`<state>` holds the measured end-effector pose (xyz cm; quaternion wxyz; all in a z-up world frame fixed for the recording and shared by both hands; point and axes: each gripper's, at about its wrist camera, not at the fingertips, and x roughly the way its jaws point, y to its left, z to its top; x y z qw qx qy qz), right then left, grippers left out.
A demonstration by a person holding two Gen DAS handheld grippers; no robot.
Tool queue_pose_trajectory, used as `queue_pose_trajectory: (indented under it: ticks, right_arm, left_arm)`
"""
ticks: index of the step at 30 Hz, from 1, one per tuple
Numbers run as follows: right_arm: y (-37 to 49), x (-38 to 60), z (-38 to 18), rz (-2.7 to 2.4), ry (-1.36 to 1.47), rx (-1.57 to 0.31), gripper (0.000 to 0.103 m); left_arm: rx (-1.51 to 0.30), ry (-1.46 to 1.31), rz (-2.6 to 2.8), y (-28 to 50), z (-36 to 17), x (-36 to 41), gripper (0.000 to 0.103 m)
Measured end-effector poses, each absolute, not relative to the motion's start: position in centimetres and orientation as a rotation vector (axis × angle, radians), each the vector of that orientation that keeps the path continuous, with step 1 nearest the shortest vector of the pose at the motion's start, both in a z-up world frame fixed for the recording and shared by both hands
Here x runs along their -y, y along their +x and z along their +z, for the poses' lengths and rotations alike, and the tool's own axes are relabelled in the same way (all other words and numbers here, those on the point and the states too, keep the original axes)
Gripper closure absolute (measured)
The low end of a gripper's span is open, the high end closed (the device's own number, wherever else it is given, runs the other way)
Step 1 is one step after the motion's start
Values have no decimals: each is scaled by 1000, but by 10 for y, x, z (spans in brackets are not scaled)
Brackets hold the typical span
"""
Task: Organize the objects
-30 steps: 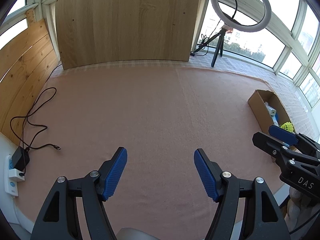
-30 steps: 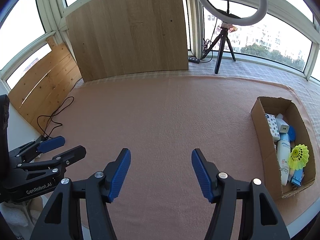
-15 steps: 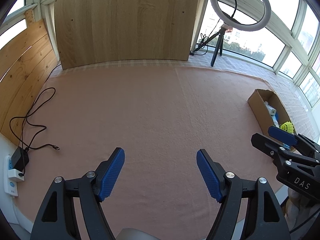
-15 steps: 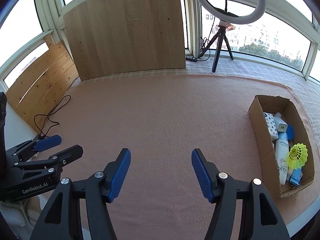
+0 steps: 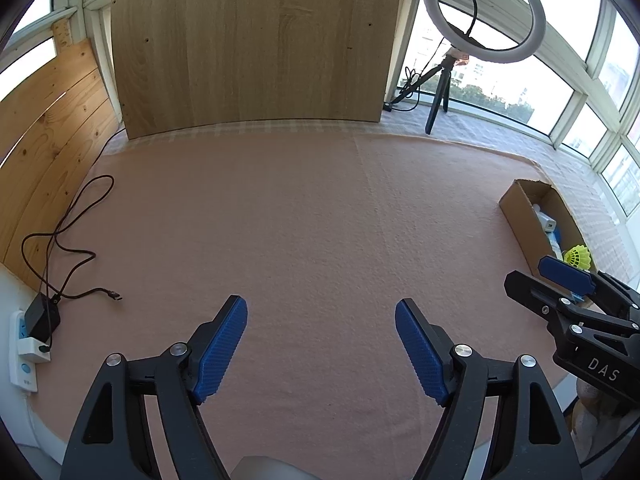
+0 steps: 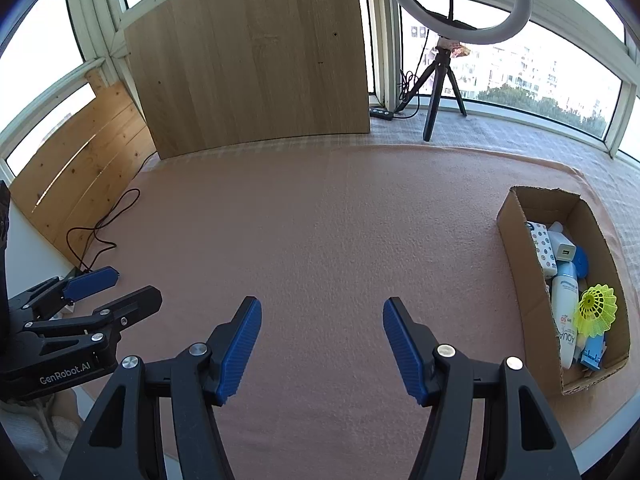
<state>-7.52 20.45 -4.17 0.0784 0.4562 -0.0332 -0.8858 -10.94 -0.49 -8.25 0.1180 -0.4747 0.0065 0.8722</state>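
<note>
Cardboard box [image 6: 520,264] sits right edge of frame, long axis running away; right gripper [image 6: 322,344] nearer, jaws open, empty; left gripper [image 5: 321,348] jaws opening, empty.

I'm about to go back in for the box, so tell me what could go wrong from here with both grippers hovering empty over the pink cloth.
1. The yellow plastic shuttlecock sits atop the packed open cardboard box; reaching in may knock it out.
2. The box stands near the table edge; a nudge could push it off.
3. The loose black charger cable lies beside the left hand-held gripper, whose jaws are opening with nothing between them, and might snag.
</note>
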Motion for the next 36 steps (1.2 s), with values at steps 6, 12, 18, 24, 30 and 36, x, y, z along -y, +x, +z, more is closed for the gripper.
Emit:
queue_pose_trajectory:
  ticks: [6, 12, 18, 24, 30, 36]
  right_arm:
    - [-76, -206, -42, -2661, 1365, 95, 43]
    - [-77, -207, -40, -2694, 1343, 80, 34]
    - [-79, -208, -40, -2705, 1345, 81, 31]
    - [-80, -209, -41, -2711, 1351, 76, 30]
    - [-80, -209, -42, -2709, 1354, 75, 30]
    - [-82, -209, -46, -2704, 1367, 75, 30]
  left_arm:
    - [-8, -1392, 2559, -112, -81, 7, 19]
    - [-6, -1391, 2568, -113, -81, 6, 11]
    - [-4, -1399, 2569, -115, -82, 7, 10]
    - [-5, -1401, 2569, -116, -81, 7, 10]
    - [-7, -1408, 2566, -118, -83, 7, 9]
    - [-31, -1385, 2578, -117, -86, 6, 8]
